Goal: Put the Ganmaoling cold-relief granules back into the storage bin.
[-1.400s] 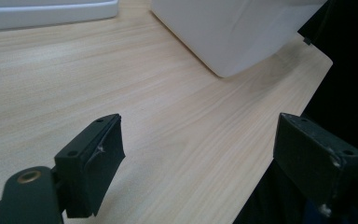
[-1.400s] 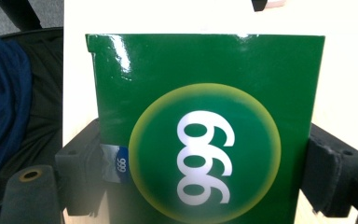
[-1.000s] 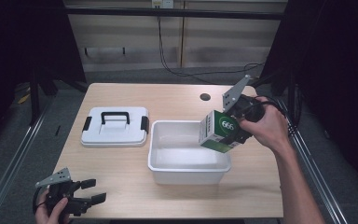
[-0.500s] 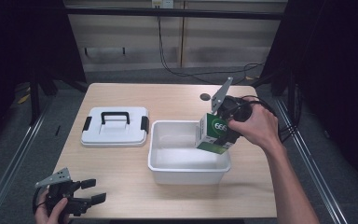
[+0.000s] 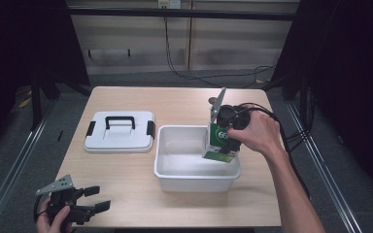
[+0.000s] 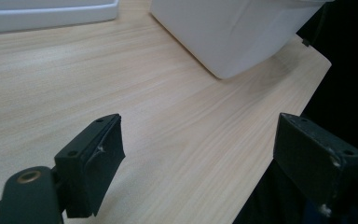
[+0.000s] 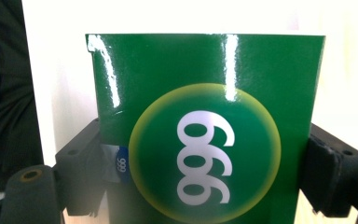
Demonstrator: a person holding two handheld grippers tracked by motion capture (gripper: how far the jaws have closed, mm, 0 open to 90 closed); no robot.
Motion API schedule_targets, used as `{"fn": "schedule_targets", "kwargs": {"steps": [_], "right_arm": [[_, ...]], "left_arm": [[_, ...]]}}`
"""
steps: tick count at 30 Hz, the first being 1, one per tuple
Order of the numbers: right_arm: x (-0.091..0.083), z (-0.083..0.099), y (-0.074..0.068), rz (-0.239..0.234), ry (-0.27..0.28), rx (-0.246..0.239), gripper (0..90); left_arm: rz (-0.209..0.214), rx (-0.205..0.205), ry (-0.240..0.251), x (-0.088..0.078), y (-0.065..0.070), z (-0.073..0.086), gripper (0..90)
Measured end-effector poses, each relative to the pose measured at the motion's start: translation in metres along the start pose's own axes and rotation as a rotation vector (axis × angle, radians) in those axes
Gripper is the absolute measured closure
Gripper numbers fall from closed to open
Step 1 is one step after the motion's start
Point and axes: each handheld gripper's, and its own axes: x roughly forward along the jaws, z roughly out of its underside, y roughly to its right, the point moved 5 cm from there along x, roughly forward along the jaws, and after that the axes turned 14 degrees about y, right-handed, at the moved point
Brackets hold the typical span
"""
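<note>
The left gripper (image 5: 90,199) is showing as a black body with two blocky black jaws, a grey three-cornered plate sitting on top. In the left gripper view its jaw blocks are carrying small round screw holes, and a brass-coloured ring is glinting on the near left piece. The right gripper (image 5: 225,138) is wearing the same grey plate, and black cables are trailing off to the right. Both forearms are showing bare, with no sleeves.
</note>
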Motion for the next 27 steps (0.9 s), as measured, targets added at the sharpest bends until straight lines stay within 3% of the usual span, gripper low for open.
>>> {"fn": "schedule_targets", "kwargs": {"steps": [10, 16, 27], "right_arm": [[0.017, 0.001, 0.001, -0.024, -0.066, -0.045, 15.0], [0.025, 0.001, 0.001, -0.035, -0.102, -0.049, 14.8], [0.038, 0.002, 0.001, -0.058, -0.129, -0.07, 14.5]], "left_arm": [[0.003, 0.002, -0.001, 0.0, 0.0, 0.0, 16.0], [0.004, 0.002, -0.001, 0.0, 0.0, 0.0, 16.0], [0.004, 0.001, 0.001, 0.0, 0.0, 0.0, 16.0]]}}
